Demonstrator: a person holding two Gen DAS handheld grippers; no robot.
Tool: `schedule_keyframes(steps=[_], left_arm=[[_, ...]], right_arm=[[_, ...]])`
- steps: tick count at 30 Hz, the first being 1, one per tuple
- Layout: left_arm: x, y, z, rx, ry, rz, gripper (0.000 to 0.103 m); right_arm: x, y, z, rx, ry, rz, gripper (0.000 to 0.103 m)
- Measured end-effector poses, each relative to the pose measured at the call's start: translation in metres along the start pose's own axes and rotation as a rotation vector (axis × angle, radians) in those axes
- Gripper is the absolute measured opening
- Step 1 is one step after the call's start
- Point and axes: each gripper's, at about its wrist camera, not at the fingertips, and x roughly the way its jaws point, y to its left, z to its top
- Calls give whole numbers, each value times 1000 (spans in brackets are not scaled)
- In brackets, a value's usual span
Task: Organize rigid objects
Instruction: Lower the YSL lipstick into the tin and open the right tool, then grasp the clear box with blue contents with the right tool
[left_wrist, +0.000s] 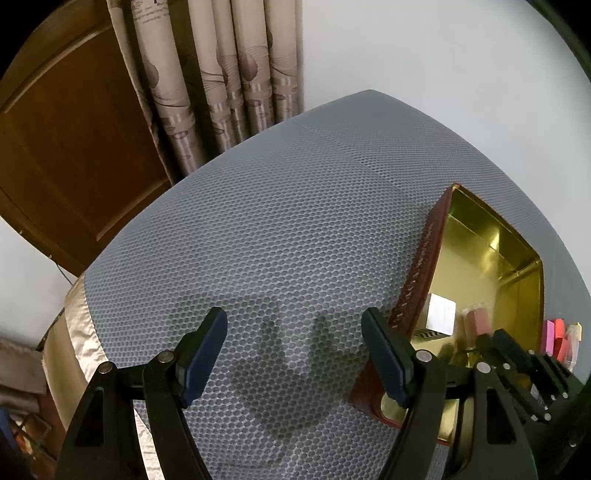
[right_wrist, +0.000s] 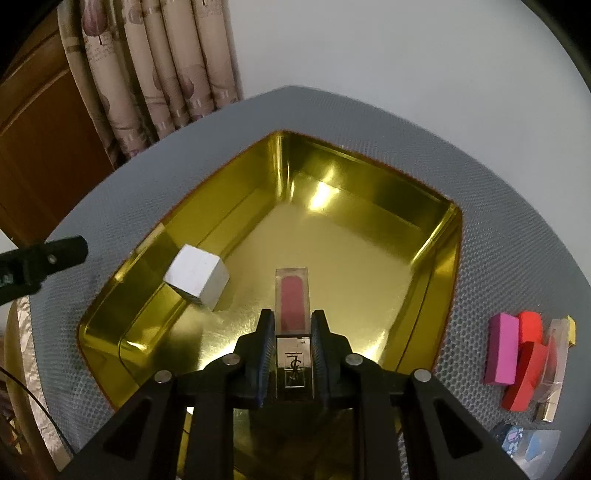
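Left idle, right carrying a lip gloss over the tin.

Left wrist view: the left gripper (left_wrist: 293, 354) hangs jaws spread and empty above the grey mesh mat (left_wrist: 258, 221); the gold tin (left_wrist: 480, 258) sits at 3 o'clock. Right wrist view: the right gripper (right_wrist: 291, 339) pinches the lip gloss tube (right_wrist: 291, 295) over the tin's floor, white cube (right_wrist: 195, 275) at 10 o'clock, coloured blocks (right_wrist: 517, 354) outside at 3 o'clock.

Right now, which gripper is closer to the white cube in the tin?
Right. The right gripper, shut on the lip gloss tube, hangs over the gold tin just beside the white cube. The left gripper is open over the grey mat, outside the tin's wall.
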Motion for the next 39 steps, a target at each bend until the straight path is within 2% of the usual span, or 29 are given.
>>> schedule_keyframes(steps=[4, 9, 10, 14, 20, 23, 27, 33, 39], left_arm=[[-1, -3, 0, 1, -3, 3, 72], [-2, -5, -1, 7, -8, 14, 72], [-3, -5, -2, 10, -9, 14, 72], [-6, -11, -3, 24, -18, 19, 72], [-6, -16, -6, 49, -22, 25, 72], [-8, -21, -8, 60, -27, 29, 72], [-7, -24, -9, 75, -30, 34, 72], [-6, -28, -9, 91, -31, 39, 73], [-5, -31, -11, 98, -32, 45, 73]], right_arm=[[-15, -2, 0, 5, -22, 1, 32], [-57, -26, -15, 50, -79, 9, 41], [-65, -33, -19, 64, -88, 6, 45], [-100, -74, -39, 123, -107, -56, 64], [-129, -155, -75, 282, -87, -151, 76], [-133, -189, -99, 369, -62, -157, 79], [-128, -213, -119, 429, -26, -177, 79], [-106, -214, -129, 423, 19, -189, 79], [-88, -206, -132, 386, 36, -247, 79]])
